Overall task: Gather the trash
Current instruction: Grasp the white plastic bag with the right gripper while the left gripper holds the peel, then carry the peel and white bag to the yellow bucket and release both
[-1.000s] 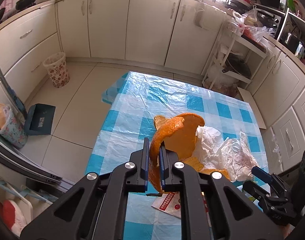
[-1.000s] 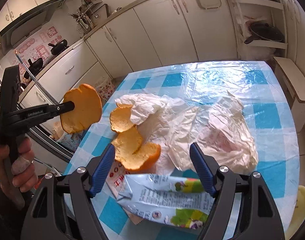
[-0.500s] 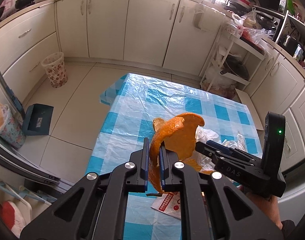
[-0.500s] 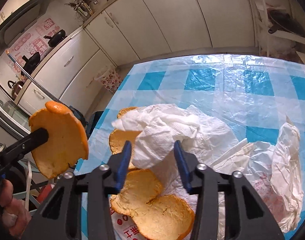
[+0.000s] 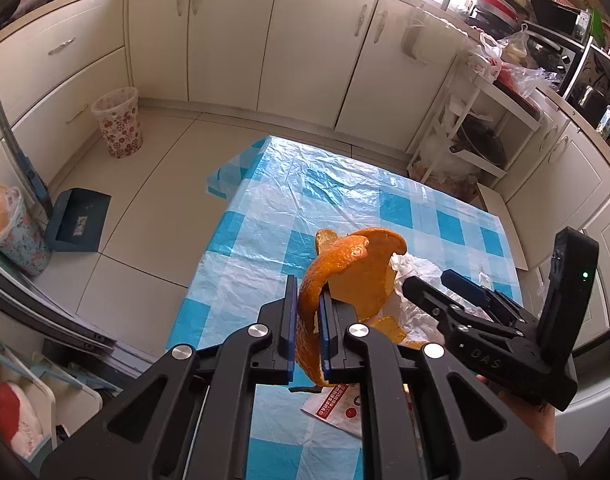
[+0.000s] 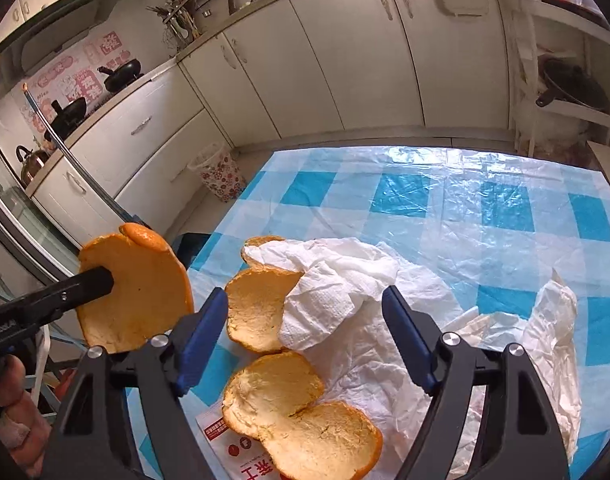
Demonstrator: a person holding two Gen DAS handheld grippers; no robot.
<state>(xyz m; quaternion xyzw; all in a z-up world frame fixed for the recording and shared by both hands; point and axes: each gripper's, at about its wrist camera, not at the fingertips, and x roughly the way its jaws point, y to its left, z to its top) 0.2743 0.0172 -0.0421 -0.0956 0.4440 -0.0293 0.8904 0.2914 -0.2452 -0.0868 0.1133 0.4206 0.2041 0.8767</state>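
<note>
Over the checked bench (image 6: 421,196), right tool (image 6: 305,322) just reopened wide, empty, straddling tissue (image 6: 325,280) and peels (image 6: 261,316) lying below; left tool (image 5: 305,312) clamped on lifted peel (image 5: 353,272). Next pickup apparently pending.

We see the table's (image 6: 485,176) far half bare and passable; the near side is blocked by peels (image 6: 261,312), a tissue (image 6: 329,284) and wrappers (image 6: 553,332).

We are in a home kitchen: cream cabinets (image 5: 317,40) line the walls under a countertop (image 6: 153,76), black pans (image 6: 121,74) and a kettle (image 6: 29,160) sit on the stove, and a checked tablecloth (image 5: 345,208) covers the table.
</note>
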